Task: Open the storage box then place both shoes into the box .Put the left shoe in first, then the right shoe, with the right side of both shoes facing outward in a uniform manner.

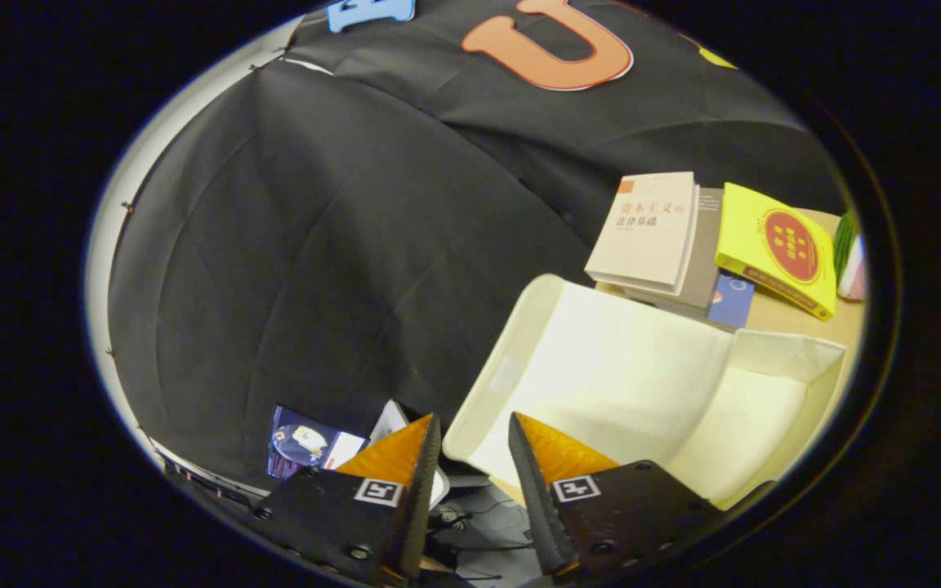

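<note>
A cream storage box [773, 408] stands on a wooden table [789, 322], and its lid [601, 367] is swung up with the inner side facing me. My gripper [474, 420] is at the lid's near corner. The lid's rim sits between the two fingers, and both fingers [540, 457] press against it, so the gripper is shut on the lid. The inside of the box shows pale and bare where I can see it; the right finger hides part of it.
Behind the box lie a beige book [650, 229], a yellow book [781, 249] and a blue booklet [732, 300]. A green and white item [849, 249] is at the table's far right. Below the table's left edge are a screen [307, 445] and cables [479, 523].
</note>
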Demonstrator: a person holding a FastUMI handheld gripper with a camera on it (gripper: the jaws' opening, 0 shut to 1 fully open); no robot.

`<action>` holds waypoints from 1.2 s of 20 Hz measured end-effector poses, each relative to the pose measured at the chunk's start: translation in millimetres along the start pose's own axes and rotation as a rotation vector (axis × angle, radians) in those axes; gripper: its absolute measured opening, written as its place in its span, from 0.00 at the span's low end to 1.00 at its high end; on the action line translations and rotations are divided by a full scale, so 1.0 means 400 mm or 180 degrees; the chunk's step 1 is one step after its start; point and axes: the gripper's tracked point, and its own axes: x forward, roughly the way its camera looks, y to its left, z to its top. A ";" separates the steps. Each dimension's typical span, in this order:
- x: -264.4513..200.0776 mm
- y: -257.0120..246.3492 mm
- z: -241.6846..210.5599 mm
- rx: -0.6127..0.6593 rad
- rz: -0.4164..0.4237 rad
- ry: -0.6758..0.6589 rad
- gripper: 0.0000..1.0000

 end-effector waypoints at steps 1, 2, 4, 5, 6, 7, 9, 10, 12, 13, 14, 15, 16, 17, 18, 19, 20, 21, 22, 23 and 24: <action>0.020 0.007 -0.011 -0.0029 -0.0039 0.0029 0.67; 0.030 0.004 -0.020 -0.0065 -0.0099 0.0064 0.79; 0.045 -0.001 -0.043 -0.0127 -0.0190 0.0130 0.95; 0.046 -0.006 -0.054 -0.0151 -0.0236 0.0149 0.95; 0.038 -0.006 -0.064 -0.0167 -0.0244 0.0161 0.95; 0.024 -0.010 -0.070 -0.0171 -0.0245 0.0160 0.94; -0.018 -0.030 -0.081 -0.0183 -0.0271 0.0136 0.95; -0.050 -0.054 -0.084 -0.0200 -0.0305 0.0105 0.95; -0.118 -0.109 -0.089 -0.0234 -0.0396 0.0043 0.95; -0.158 -0.138 -0.091 -0.0239 -0.0424 0.0009 0.95; -0.193 -0.162 -0.099 -0.0221 -0.0438 -0.0034 0.95; -0.233 -0.198 -0.104 -0.0197 -0.0480 -0.0075 0.95; -0.274 -0.243 -0.107 -0.0177 -0.0541 -0.0127 0.95; -0.315 -0.288 -0.108 -0.0169 -0.0589 -0.0182 0.95; -0.360 -0.333 -0.118 -0.0146 -0.0654 -0.0225 0.95; -0.402 -0.383 -0.126 -0.0124 -0.0731 -0.0265 0.95; -0.442 -0.435 -0.137 -0.0096 -0.0835 -0.0303 0.95; -0.481 -0.491 -0.144 -0.0050 -0.0934 -0.0341 0.95; -0.514 -0.542 -0.156 0.0034 -0.1060 -0.0393 0.95; -0.551 -0.604 -0.163 0.0107 -0.1228 -0.0429 0.95; -0.585 -0.658 -0.183 0.0175 -0.1324 -0.0454 0.95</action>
